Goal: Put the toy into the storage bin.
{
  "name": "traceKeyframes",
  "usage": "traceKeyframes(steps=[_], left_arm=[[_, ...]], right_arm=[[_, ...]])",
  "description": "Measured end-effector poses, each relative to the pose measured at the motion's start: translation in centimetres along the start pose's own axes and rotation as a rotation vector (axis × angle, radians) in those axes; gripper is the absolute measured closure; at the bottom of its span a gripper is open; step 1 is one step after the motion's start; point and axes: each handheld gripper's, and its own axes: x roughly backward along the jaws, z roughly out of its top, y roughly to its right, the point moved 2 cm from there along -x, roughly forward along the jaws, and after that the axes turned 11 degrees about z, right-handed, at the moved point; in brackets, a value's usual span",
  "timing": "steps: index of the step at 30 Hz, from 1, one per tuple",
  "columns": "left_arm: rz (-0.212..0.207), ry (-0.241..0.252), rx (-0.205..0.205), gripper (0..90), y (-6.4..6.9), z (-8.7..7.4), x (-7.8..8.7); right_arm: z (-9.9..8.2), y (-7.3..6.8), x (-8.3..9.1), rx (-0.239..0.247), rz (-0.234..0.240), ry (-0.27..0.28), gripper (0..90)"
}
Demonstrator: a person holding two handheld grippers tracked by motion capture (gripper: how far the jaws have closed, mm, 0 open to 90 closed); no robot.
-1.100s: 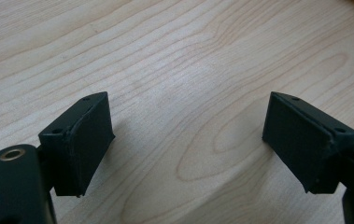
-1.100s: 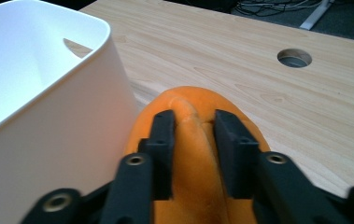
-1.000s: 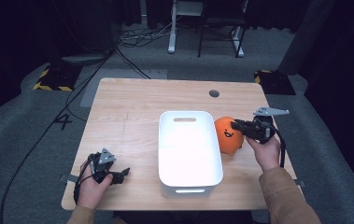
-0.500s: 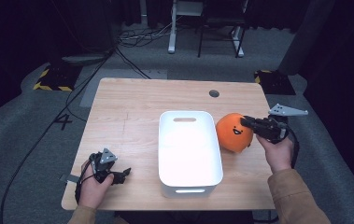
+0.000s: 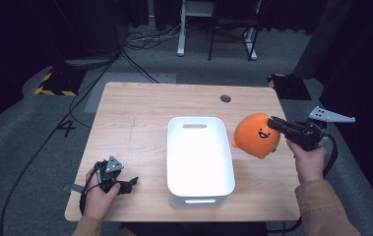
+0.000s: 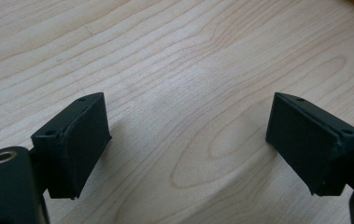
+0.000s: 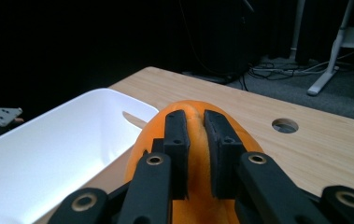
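White bin [image 5: 200, 183] blocks the table [image 5: 139, 105] centre — bare wood lies open behind and left of it.

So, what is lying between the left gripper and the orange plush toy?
In the high view, the white plastic bin stands between the left gripper and the orange plush toy, with bare table beside it.

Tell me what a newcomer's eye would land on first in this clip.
The orange plush toy with a smiling face, pinched in the right tool and held in the air just right of the white bin. The bin sits mid-table with nothing in it. At the table's near left corner, the left tool rests with its jaws wide apart over bare wood.
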Motion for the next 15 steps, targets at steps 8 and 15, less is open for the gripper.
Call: traceKeyframes(steps=[8,15], left_arm=[[-0.002,-0.001,0.002,13.6,0.0,0.0,0.0],[-0.002,-0.004,0.001,14.0,0.0,0.0,0.0]], right_arm=[[0.9,-0.2,1.0,0.003,0.025,0.05,80.4],[1.5,-0.4,1.2,0.015,0.017,0.047,80.9]])
